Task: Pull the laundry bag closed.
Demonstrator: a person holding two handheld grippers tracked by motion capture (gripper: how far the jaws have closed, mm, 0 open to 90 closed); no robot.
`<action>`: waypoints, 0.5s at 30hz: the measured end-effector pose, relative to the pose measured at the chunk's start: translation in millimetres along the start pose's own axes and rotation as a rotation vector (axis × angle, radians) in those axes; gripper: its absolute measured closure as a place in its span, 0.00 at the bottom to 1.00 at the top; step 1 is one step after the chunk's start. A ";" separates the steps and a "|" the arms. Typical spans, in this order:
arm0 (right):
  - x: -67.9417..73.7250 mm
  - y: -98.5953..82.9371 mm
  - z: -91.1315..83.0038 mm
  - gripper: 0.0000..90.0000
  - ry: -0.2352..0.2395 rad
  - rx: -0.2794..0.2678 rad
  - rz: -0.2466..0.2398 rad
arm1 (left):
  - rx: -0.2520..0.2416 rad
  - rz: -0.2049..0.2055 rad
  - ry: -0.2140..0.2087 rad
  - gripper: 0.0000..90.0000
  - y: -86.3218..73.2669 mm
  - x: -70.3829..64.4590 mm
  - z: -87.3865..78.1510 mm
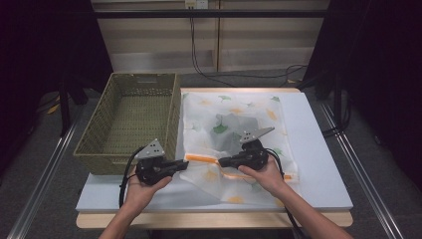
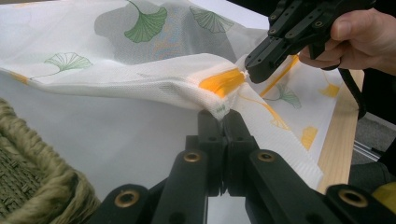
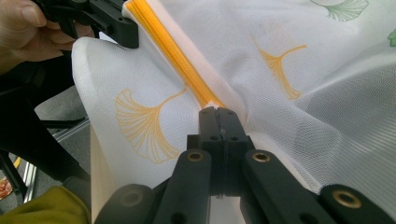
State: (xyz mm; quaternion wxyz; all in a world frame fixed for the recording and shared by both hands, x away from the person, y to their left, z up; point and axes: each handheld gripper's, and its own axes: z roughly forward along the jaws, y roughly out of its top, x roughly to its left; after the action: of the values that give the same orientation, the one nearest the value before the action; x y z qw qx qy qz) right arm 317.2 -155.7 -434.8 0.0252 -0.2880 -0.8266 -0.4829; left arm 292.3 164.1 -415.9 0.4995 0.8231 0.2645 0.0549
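Pinching the orange zipper strip (image 1: 201, 159) from both ends, I had my left gripper (image 2: 223, 113) clamped shut on its left end and my right gripper (image 3: 217, 110) clamped shut on it further along. The mesh bag (image 1: 234, 144) lay flat on the white mat (image 1: 318, 149), just right of the woven basket (image 1: 127, 122). The strip's long axis ran left to right between my jaws, so I judged that any pull had to follow that line.
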 end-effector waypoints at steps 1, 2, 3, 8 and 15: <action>-0.2 -0.5 0.1 1.00 0.000 -0.001 0.001 | -0.001 0.001 0.000 0.98 0.0 0.2 -0.1; -0.2 -0.7 0.1 1.00 0.001 0.000 0.003 | -0.004 -0.001 -0.004 0.98 -0.1 0.4 0.0; -0.1 -0.7 0.3 1.00 -0.002 0.002 0.002 | -0.005 0.000 -0.002 0.98 0.0 0.4 0.0; -0.4 -0.9 0.3 1.00 -0.006 0.004 0.006 | -0.010 -0.007 0.005 0.98 0.1 0.7 -0.7; -3.3 -2.6 -2.8 1.00 -0.012 -0.001 0.012 | -0.010 -0.012 0.004 0.98 -0.4 1.7 -2.0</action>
State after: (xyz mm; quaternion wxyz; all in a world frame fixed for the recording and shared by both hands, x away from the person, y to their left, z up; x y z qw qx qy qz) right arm 317.9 -160.4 -436.4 0.0231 -0.2960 -0.8248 -0.4812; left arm 292.9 166.7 -415.6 0.5034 0.8188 0.2702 0.0551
